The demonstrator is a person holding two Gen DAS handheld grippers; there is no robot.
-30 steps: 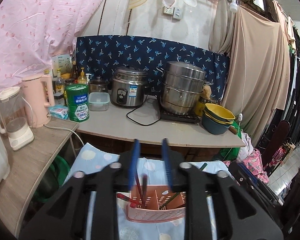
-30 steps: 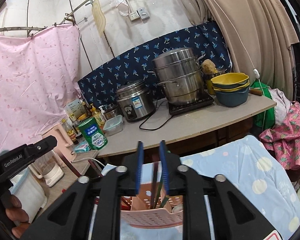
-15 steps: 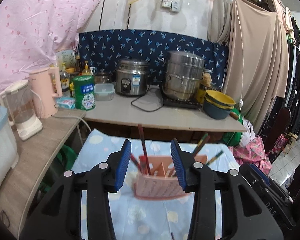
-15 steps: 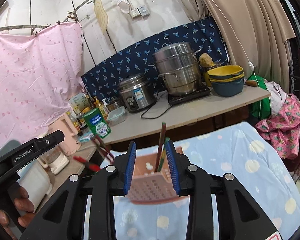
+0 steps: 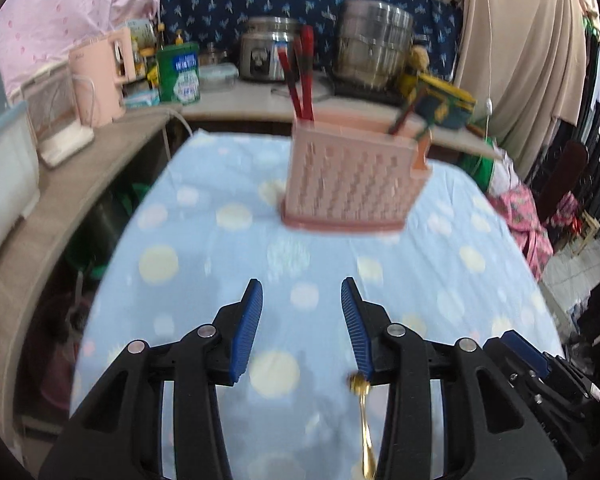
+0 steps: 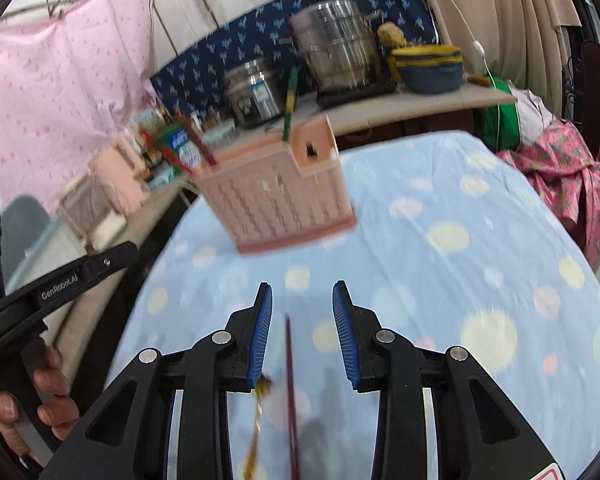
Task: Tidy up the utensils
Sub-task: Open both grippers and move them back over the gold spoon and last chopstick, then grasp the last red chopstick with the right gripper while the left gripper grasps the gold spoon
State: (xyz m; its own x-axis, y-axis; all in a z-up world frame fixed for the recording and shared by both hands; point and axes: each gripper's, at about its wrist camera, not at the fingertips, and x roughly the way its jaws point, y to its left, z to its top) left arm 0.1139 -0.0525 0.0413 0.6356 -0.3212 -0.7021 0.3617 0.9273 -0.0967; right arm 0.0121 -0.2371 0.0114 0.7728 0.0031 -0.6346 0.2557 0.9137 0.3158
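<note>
You held both grippers low over a table covered in a pale blue cloth with yellow and white dots (image 5: 160, 256), and both views were smeared with motion blur. Your left gripper (image 5: 302, 326) had its blue ribbed jaws spread wide with nothing between them. Just beside its right finger lay a slim gold-coloured metal utensil with a small round end (image 5: 363, 424), flat on the cloth.

Your right gripper (image 6: 302, 330) was also spread apart and gripped nothing. Between its fingers, lying on the cloth, was a thin dark reddish chopstick (image 6: 290, 392), and beside it, near the left finger, the same gold utensil appeared again (too blurred to tell spoon from fork).

Further back on the table stood a pink perforated plastic utensil holder (image 5: 350, 186), upright and well apart from both grippers. Red-handled chopsticks (image 5: 302, 76) stood in its left end, and green and dark-handled utensils (image 5: 410, 114) leaned out at its right end — the blur hid which compartment held them.

Behind the table ran a grey counter (image 5: 240, 106) carrying a steel rice cooker (image 5: 266, 54), a tall steel steamer pot (image 5: 374, 44), a green tin (image 5: 179, 72), a pink kettle (image 5: 100, 76) and stacked yellow and blue bowls (image 6: 428, 68). At the left edge of the right wrist view, your left hand (image 6: 40, 396) gripped the other tool's black handle.
</note>
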